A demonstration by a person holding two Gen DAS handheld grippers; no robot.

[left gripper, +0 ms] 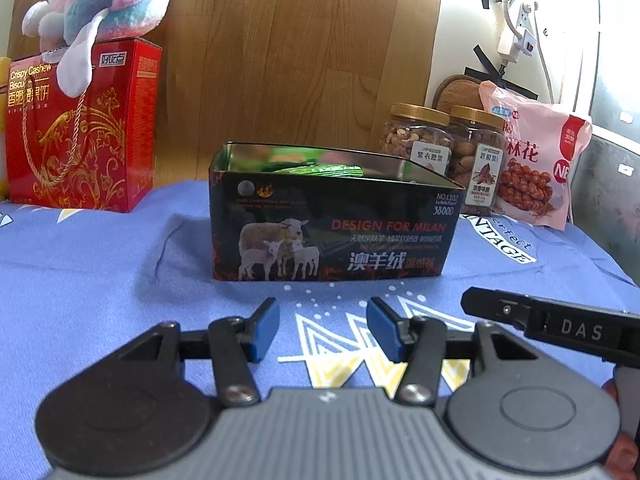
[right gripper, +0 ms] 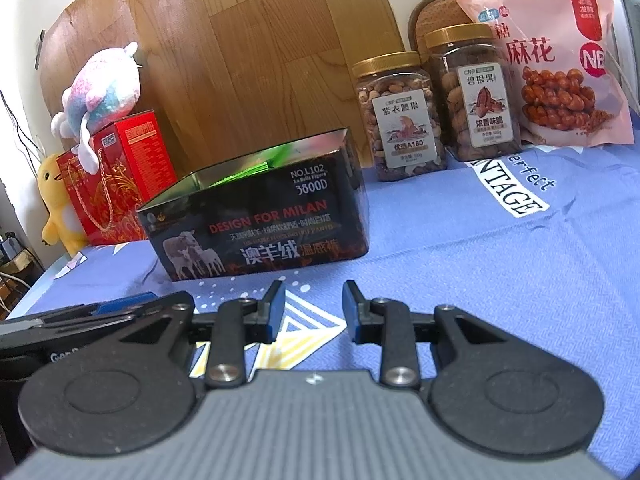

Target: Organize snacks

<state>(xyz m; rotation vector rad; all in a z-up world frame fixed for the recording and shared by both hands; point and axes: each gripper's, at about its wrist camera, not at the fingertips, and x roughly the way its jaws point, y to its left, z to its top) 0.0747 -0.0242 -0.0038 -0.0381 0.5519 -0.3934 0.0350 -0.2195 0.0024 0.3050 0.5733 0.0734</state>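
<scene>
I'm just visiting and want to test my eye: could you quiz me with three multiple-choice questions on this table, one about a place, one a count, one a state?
1. Where does the plush toy sit?
A. on the red box
B. inside the tin
C. beside the jars

2. How many gold-lidded nut jars stand by the pink bag?
A. one
B. two
C. four

3. How is the dark tin with the sheep picture?
A. closed with a lid
B. lying on its side
C. open at the top

Answers:
1 A, it rests on top of the red box.
2 B, one jar and a second jar stand side by side.
3 C, its rim is bare and green packets show inside.
</scene>
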